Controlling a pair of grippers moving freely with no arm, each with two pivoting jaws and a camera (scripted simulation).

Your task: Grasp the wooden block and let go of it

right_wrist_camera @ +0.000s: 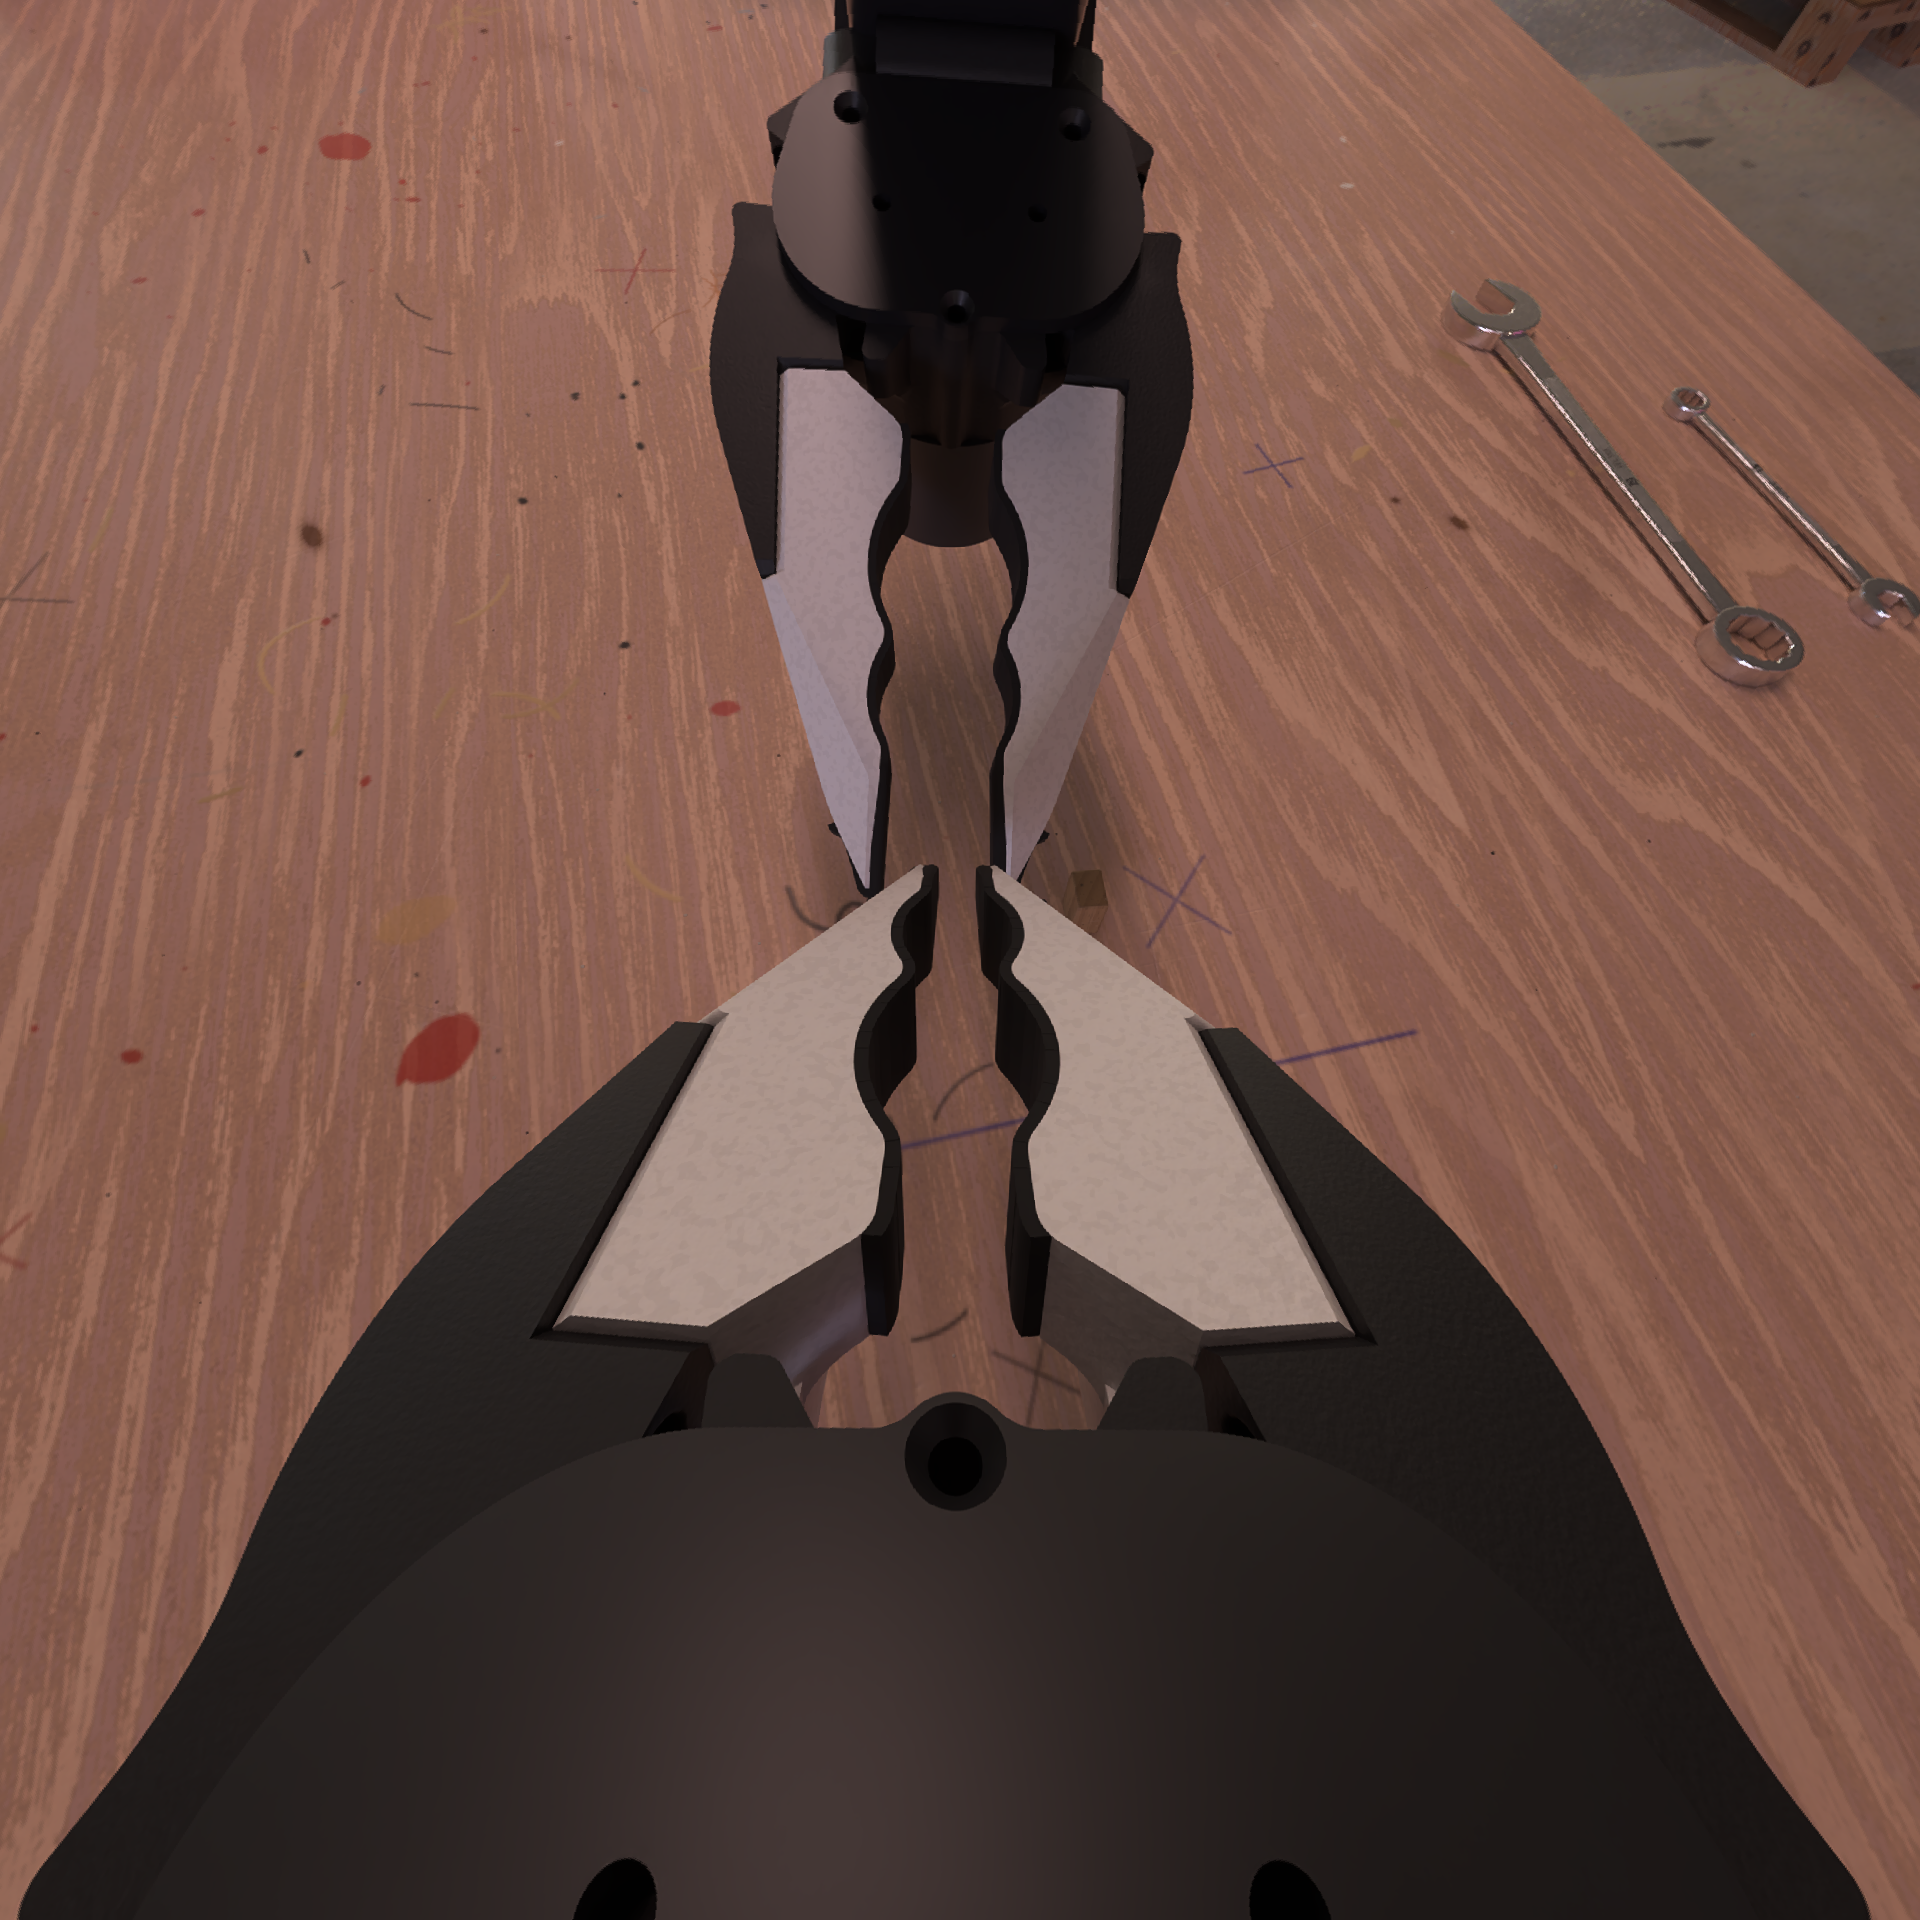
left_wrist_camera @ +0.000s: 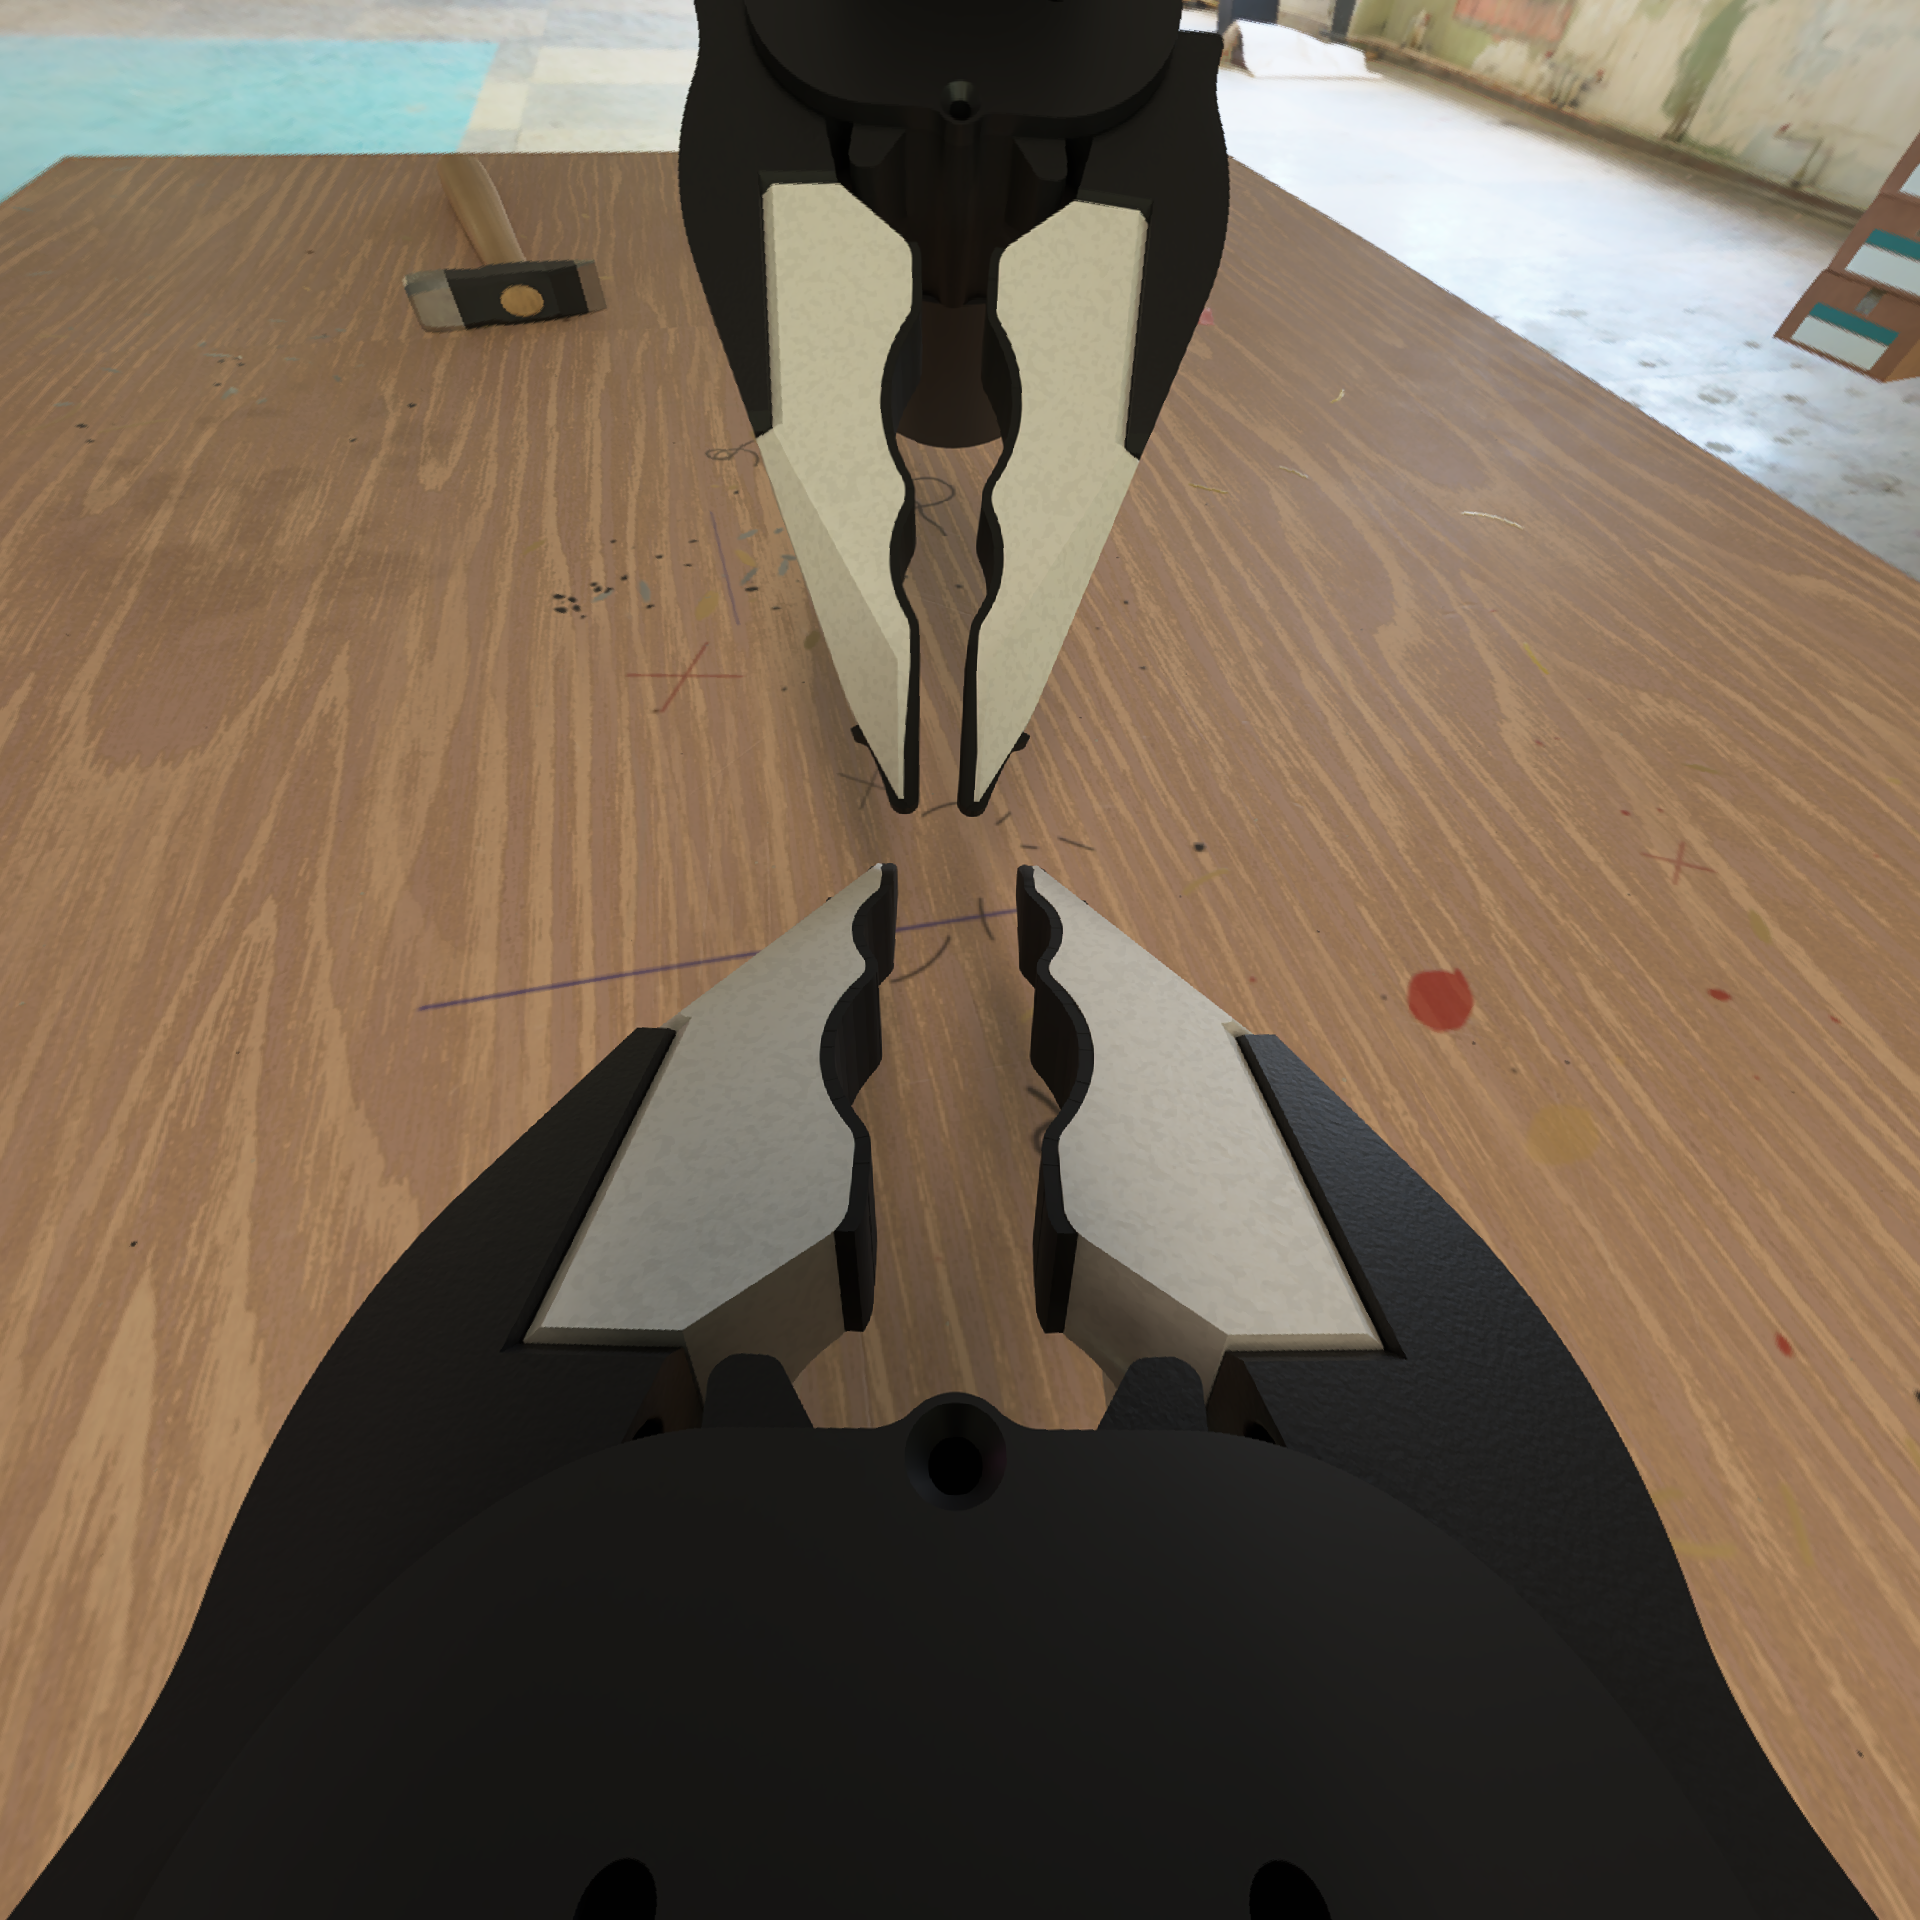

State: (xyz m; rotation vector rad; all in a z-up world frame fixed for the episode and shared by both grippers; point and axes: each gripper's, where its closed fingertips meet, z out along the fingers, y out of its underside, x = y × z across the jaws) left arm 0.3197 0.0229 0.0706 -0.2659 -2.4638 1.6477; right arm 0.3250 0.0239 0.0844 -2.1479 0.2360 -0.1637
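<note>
Overhead, both grippers point at each other, tip to tip, above a wooden table (left_wrist_camera: pixel 312 831). The left gripper (left_wrist_camera: pixel 956 883) has its fingers apart with a clear gap and nothing between them; the right gripper (right_wrist_camera: pixel 956 883) has a narrower gap, also with nothing in it. In the right wrist view a small wooden block (right_wrist_camera: pixel 1088 888) sits on the table just beside the tips of both grippers, touched by neither as far as can be seen. A hammer (left_wrist_camera: pixel 506 281) lies near the table's far edge in the left wrist view. Two wrenches (right_wrist_camera: pixel 1621 483) lie side by side, well apart from the block.
</note>
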